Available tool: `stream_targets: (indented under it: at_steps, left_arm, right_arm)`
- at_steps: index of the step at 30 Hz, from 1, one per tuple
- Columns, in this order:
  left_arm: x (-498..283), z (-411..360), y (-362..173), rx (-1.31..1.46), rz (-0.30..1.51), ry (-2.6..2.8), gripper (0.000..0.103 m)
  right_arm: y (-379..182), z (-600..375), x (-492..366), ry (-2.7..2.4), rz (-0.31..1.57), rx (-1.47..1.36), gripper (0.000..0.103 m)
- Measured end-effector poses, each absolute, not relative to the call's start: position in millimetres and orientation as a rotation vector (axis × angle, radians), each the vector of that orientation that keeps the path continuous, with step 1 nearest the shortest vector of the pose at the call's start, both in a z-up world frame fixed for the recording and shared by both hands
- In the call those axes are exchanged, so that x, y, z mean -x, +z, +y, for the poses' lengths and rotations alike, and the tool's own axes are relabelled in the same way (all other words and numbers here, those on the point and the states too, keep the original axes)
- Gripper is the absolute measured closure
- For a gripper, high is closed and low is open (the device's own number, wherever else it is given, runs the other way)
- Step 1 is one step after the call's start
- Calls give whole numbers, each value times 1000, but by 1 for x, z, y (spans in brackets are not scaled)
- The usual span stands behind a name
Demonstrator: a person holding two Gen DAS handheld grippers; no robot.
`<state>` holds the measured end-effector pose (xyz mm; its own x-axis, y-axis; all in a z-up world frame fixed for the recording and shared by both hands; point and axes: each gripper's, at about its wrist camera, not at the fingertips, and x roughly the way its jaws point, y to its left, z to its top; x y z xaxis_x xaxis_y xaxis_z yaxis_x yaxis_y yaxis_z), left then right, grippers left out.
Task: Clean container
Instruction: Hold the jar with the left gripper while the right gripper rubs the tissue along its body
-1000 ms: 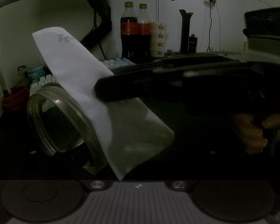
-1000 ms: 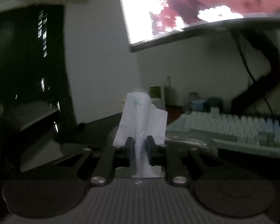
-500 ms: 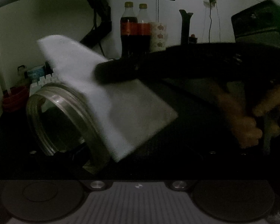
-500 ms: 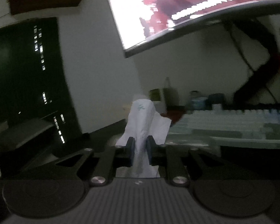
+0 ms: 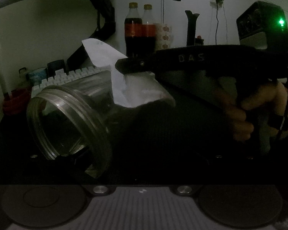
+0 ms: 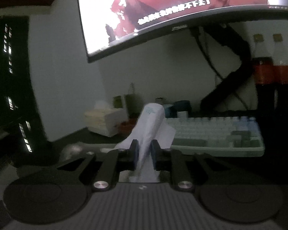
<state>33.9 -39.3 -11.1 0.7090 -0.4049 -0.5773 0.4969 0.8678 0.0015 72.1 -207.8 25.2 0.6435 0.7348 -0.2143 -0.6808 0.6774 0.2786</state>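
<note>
Right claw point(image 6: 145, 151) pinched closed.

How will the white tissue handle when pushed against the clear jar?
The thin white folded tissue, pinched in the right hand-held gripper, likely buckles: its free end already droops. Probably very light. The clear round-mouthed glass jar lies sideways and might roll.

Black right gripper point(image 5: 122, 68) with raised "DAS" lettering, silver screws, blue-padded fingers point(image 6: 136, 149), ribbed grey base.
</note>
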Motion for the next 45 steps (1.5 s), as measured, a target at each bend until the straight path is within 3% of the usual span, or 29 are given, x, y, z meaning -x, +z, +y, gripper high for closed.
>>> stream_targets:
  at_steps: [8,17,23,36,45]
  left_arm:
    - [-32,-38,-12,-156,599,-495,0]
    - [-31,-42,-12,-146,606,-490,0]
    - [-29,-41,-11,-150,604,-493,0]
    - [-30,-40,-11,-148,603,-498,0]
    - [-30,-41,-10,-151,614,-500,0]
  right_arm:
    - [28,-191,-57,935,295,-133,88]
    - [23,-207,-72,714,316,-197,86]
    - [28,-191,-52,903,307,-188,86]
    - [24,-221,-82,733,360,-236,89]
    - [31,-198,-50,893,317,-131,87]
